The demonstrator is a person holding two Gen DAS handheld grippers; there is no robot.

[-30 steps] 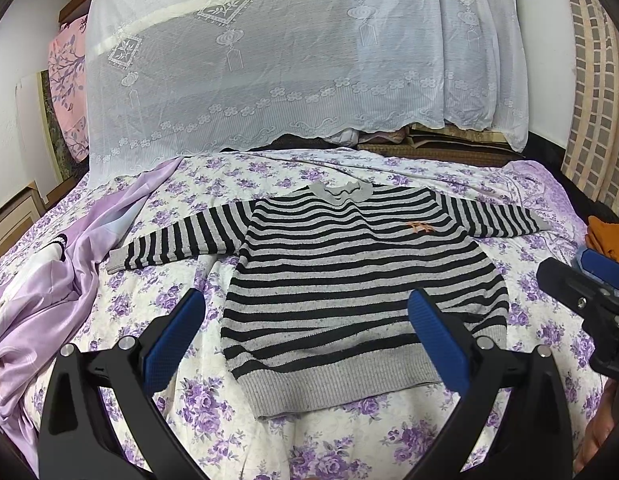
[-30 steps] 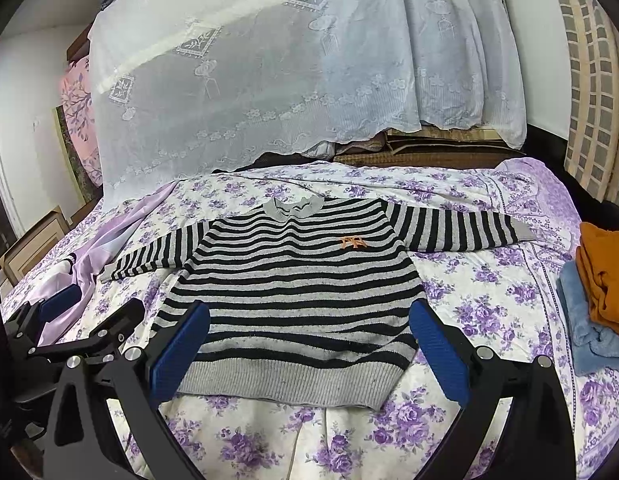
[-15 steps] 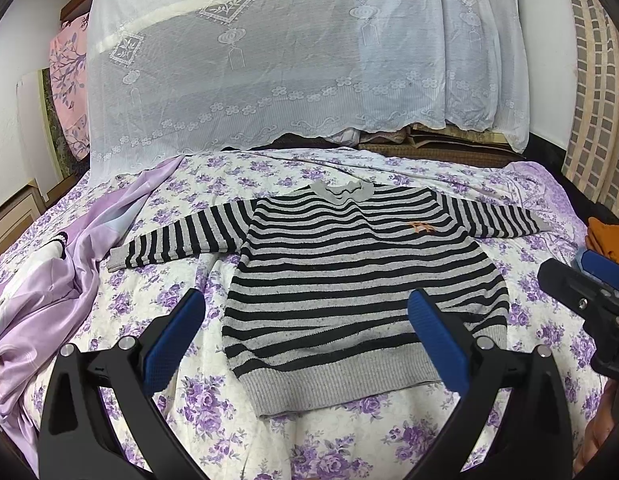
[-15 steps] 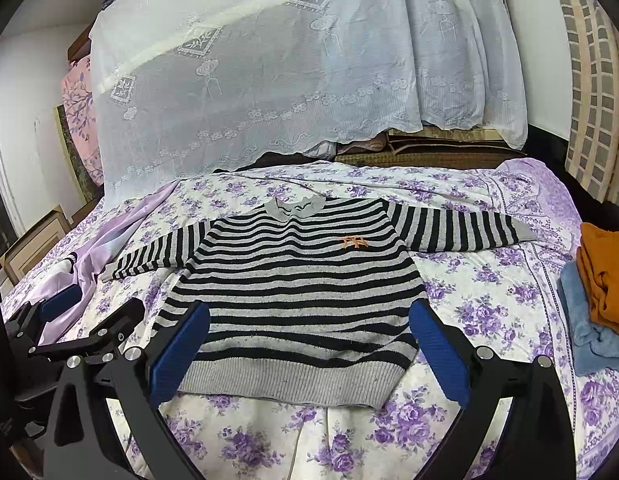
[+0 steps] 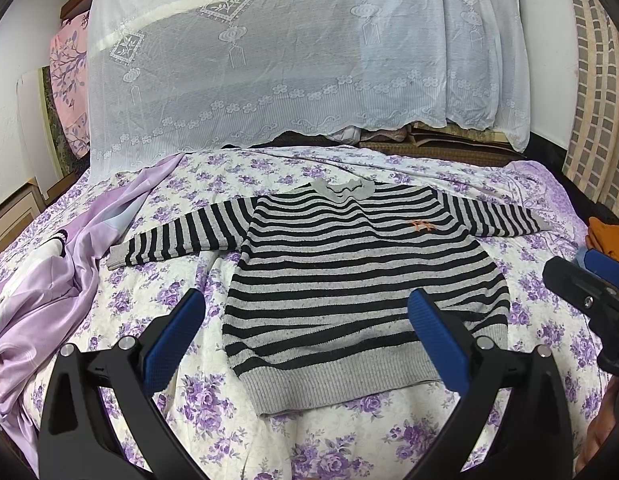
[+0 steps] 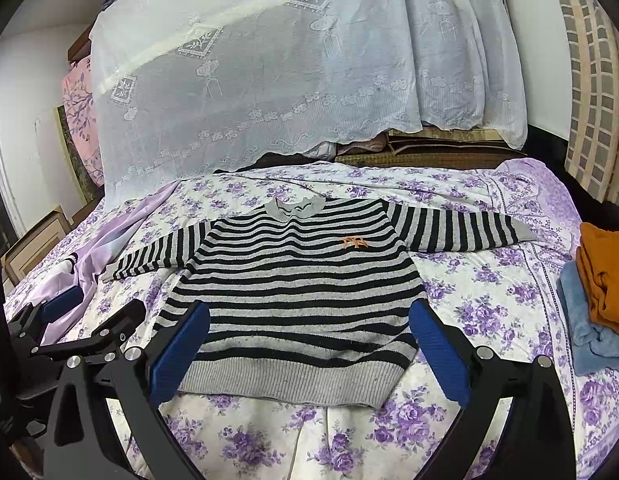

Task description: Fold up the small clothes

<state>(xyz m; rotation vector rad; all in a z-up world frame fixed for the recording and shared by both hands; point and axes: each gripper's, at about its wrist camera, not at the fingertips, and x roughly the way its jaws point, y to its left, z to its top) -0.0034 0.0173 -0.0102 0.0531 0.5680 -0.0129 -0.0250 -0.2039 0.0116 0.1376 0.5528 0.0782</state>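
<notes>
Sweater (image 5: pixel 361 280) lies flat between lilac sheet (image 5: pixel 49 300) and folded clothes (image 6: pixel 601 292).

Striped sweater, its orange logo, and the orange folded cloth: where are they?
striped sweater (image 5: pixel 361 288), left wrist view, middle of its body.
orange logo (image 6: pixel 354 242), right wrist view, chest embroidery.
orange folded cloth (image 6: pixel 605 276), right wrist view, its top fold.

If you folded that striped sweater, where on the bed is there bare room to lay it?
Bare floral sheet lies right of the sweater, between its right sleeve and the orange and blue stack. There is also a strip between the hem and the near edge. The left is crowded by the crumpled lilac fabric.
</notes>
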